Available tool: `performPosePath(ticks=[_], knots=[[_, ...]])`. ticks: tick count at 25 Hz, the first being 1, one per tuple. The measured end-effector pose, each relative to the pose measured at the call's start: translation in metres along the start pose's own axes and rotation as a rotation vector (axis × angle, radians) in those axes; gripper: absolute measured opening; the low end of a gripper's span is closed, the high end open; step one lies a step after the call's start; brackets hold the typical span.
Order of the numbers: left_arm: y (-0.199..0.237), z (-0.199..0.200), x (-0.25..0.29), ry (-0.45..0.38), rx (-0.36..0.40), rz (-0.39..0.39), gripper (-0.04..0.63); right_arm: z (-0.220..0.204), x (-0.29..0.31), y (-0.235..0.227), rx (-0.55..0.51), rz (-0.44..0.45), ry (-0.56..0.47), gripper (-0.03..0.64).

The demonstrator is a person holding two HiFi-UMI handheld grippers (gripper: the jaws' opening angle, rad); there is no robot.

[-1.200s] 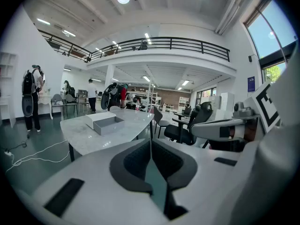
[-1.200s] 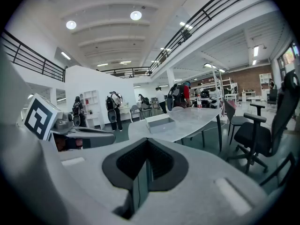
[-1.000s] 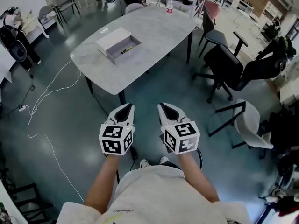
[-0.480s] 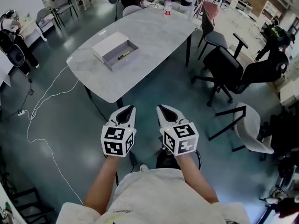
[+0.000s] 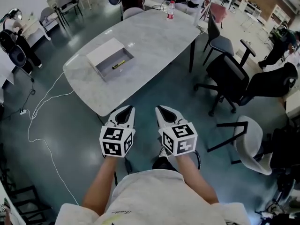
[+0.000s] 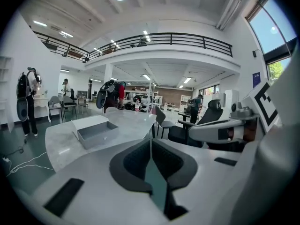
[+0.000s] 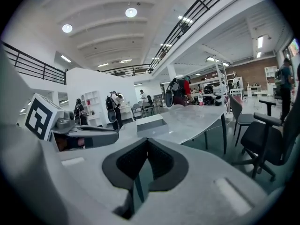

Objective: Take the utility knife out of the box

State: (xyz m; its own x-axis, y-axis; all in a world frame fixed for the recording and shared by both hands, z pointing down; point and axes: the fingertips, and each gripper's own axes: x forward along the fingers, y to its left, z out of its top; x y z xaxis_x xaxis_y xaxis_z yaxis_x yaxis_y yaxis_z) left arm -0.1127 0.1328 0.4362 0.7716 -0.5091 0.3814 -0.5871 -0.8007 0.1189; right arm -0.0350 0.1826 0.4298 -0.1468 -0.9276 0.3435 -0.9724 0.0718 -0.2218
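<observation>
The utility knife (image 5: 118,64) lies in the open box (image 5: 99,49) on the desk (image 5: 150,36). It is small, yellow and black. In the head view its long side runs from about 8 o'clock to 2 o'clock.

The left gripper (image 5: 127,111) and the right gripper (image 5: 163,112) hang side by side over the floor (image 5: 70,116), in front of the near end of the desk. Both are well apart from the box. The fingers (image 6: 131,158) of the left gripper are pressed together, with nothing between them. The right gripper's fingers are pressed together too, and they hold nothing.

From the left gripper the knife lies at about 12 o'clock, a bit to the left. From the right gripper it lies at about 11 o'clock. So the left gripper looks nearer. I think both must go forward over the desk, and one must spread its fingers before it can take the knife.

The desk top is pale grey, smooth and a little shiny. A bottle (image 5: 170,6) stands at its far end. The room is big and bright. Black chairs (image 5: 229,76) stand at 2 o'clock, and a white cable (image 5: 42,111) lies on the floor at 9 o'clock.
</observation>
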Motion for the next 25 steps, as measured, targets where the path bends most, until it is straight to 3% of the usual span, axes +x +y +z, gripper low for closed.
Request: performPosePath(ticks=[13, 25], knots=[[-0.024, 0.037, 0.1, 0.04, -0.02, 0.071, 0.02, 0.036, 0.03, -0.104, -0.002, 0.075, 0.026, 0.005], [-0.032, 0.05, 0.142, 0.049, -0.037, 0.125, 0.02, 0.046, 0.044, -0.146, -0.005, 0.129, 0.03, 0.005]])
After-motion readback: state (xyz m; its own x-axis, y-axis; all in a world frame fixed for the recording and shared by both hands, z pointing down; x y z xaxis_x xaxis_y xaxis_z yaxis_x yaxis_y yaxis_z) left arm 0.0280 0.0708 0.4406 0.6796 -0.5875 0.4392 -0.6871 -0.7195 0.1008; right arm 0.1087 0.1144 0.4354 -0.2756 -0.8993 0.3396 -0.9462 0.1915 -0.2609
